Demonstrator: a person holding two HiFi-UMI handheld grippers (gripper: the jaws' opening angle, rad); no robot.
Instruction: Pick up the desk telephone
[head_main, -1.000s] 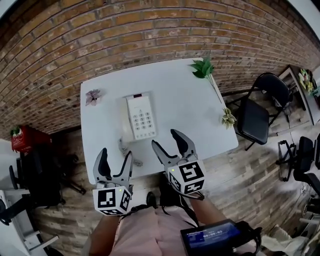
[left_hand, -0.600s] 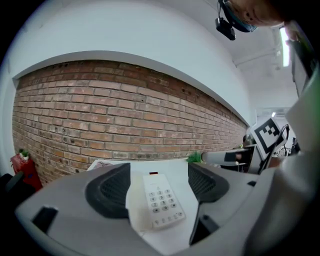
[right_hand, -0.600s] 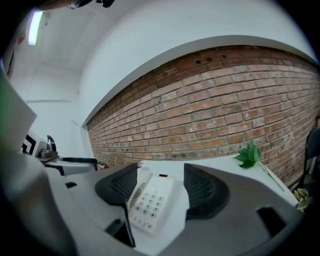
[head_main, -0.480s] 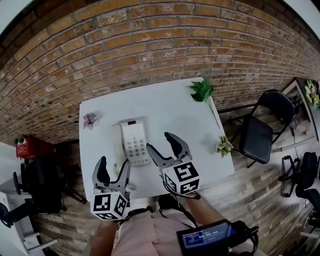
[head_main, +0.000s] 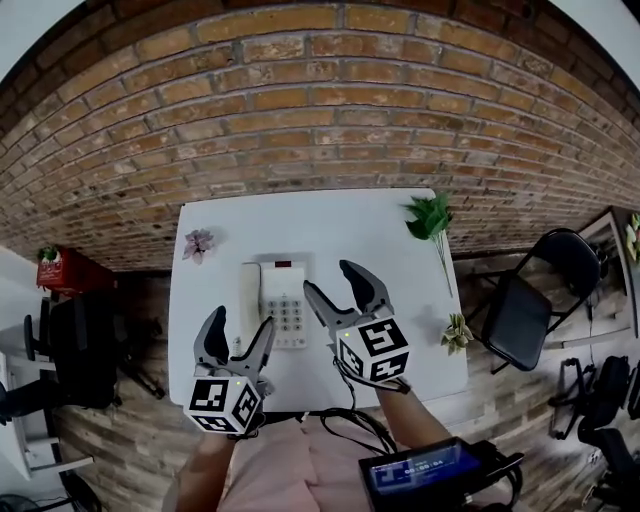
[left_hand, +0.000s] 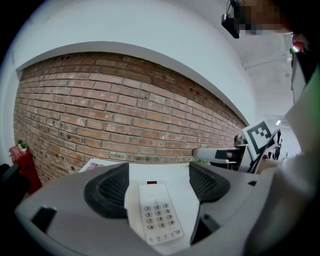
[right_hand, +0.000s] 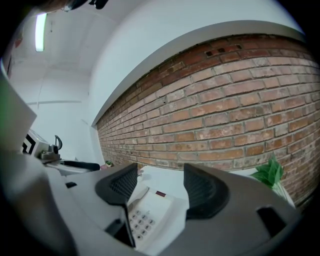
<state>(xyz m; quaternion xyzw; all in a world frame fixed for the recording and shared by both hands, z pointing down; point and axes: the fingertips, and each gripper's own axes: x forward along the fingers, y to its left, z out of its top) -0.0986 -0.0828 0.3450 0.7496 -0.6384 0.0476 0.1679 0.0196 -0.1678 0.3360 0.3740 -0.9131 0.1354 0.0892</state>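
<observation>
White boxy telephone (head_main: 281, 292), smooth pale table (head_main: 345, 225)

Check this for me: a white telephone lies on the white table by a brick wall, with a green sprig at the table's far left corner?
Not quite. The head view shows the green sprig at the table's far right corner; a pink flower lies at the far left. The telephone does lie on that table by the brick wall.

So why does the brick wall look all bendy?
Head view: the wide lens bows the brick wall into an arch. Left gripper view: it curves too, with black corners. Right gripper view: same bend, and the ceiling light glows bright top left.
</observation>
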